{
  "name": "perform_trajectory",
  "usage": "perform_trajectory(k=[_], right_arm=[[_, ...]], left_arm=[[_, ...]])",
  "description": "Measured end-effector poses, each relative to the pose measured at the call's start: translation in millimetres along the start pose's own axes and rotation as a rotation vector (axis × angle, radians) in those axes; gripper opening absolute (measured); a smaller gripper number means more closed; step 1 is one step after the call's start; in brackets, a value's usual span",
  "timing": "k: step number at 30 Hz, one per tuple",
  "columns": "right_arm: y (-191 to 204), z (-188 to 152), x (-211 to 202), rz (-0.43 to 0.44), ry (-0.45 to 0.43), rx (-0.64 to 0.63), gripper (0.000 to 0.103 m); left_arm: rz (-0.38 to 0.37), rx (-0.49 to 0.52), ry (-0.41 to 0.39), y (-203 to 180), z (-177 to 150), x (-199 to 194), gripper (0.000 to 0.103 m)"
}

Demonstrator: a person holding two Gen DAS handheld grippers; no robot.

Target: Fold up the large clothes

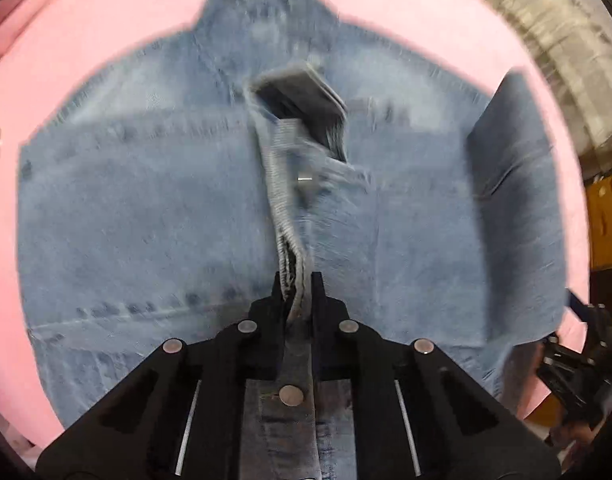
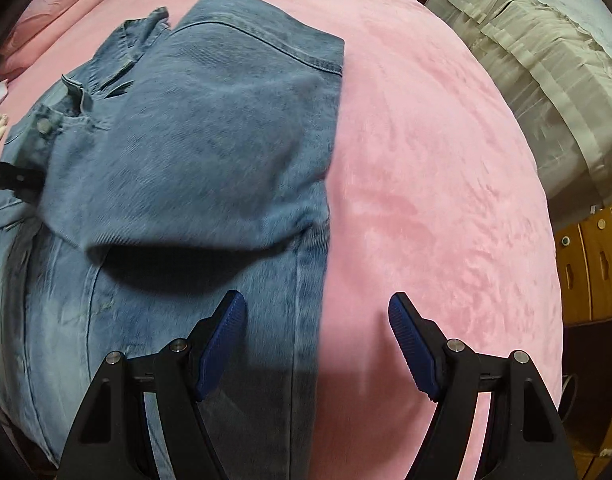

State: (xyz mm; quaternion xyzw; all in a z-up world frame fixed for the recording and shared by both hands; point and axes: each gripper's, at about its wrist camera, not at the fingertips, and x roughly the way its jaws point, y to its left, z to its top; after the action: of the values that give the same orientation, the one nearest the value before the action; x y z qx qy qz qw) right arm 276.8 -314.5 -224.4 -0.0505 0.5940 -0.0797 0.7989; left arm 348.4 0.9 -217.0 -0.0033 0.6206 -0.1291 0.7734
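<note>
Left gripper is pinched tight on the front edge of the denim jacket, with the doubled hem of the placket bunched up right between its black fingers, so that's a solid grip on the fabric. From the left wrist view you get the whole jacket laid out flat on the pink blanket, collar at the top, a metal button near the middle and a dark label showing inside the open neck; it's pretty motion-blurred though. What that view barely gives you is the other tool, just a black bit poking in at the right edge. Right wrist view fills that in: right gripper has its jaws wide apart with nothing between them, blue ribbed pads hovering over the jacket's side seam, one finger above denim and the other above bare blanket. That camera also shows a sleeve folded across the jacket body, plus a buttoned flap near the collar, which the left view doesn't show clearly. Off to the right there's a grey pleated cover and some wooden drawers past the blanket's edge.
</note>
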Motion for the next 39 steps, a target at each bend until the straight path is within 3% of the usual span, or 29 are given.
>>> perform_trajectory(k=[4, 8, 12, 15, 18, 23, 26, 28, 29, 31, 33, 34, 35, 38, 39], right_arm=[[-8, 13, 6, -0.007, -0.004, -0.015, 0.075], [-13, 19, 6, 0.002, -0.042, -0.017, 0.075], [-17, 20, 13, 0.005, -0.055, -0.015, 0.075], [-18, 17, 23, -0.004, -0.033, -0.015, 0.075], [-18, 20, 40, -0.012, -0.001, -0.014, 0.075], [-38, 24, 48, 0.014, 0.03, 0.023, 0.075], [-51, 30, 37, 0.015, 0.007, 0.031, 0.073], [-55, 31, 27, 0.069, -0.002, 0.04, 0.063], [-55, 32, 22, 0.124, -0.007, 0.044, 0.057], [-51, 36, 11, 0.235, -0.024, 0.049, 0.043], [-38, 41, 3, 0.345, -0.044, 0.062, 0.029], [-30, 43, 3, 0.403, -0.048, 0.07, 0.022], [-18, 45, 6, 0.463, -0.038, 0.078, 0.017], [22, 52, 27, 0.617, 0.052, 0.106, 0.002], [36, 54, 32, 0.659, 0.073, 0.119, 0.002]], left_arm=[[0.028, 0.061, -0.166, 3, 21, -57, 0.007], [0.053, -0.012, -0.238, 39, 27, -95, 0.007], [0.091, -0.114, -0.198, 79, 11, -82, 0.007], [0.094, -0.218, -0.083, 103, -8, -40, 0.007], [0.142, -0.247, 0.018, 105, -33, 1, 0.008], [0.307, -0.199, 0.106, 92, -21, 20, 0.029], [0.4, -0.19, 0.087, 87, -12, 5, 0.037], [0.441, -0.245, -0.008, 83, -13, -25, 0.037], [0.404, -0.277, -0.061, 82, -19, -43, 0.037], [0.221, -0.329, -0.12, 77, -24, -63, 0.037], [0.031, -0.339, -0.08, 68, -26, -60, 0.033], [-0.041, -0.336, -0.044, 58, -27, -51, 0.021], [-0.07, -0.33, -0.009, 48, -26, -42, 0.01], [-0.099, -0.328, 0.081, 24, -33, -3, 0.004], [-0.111, -0.364, 0.114, 18, -34, 11, 0.004]])
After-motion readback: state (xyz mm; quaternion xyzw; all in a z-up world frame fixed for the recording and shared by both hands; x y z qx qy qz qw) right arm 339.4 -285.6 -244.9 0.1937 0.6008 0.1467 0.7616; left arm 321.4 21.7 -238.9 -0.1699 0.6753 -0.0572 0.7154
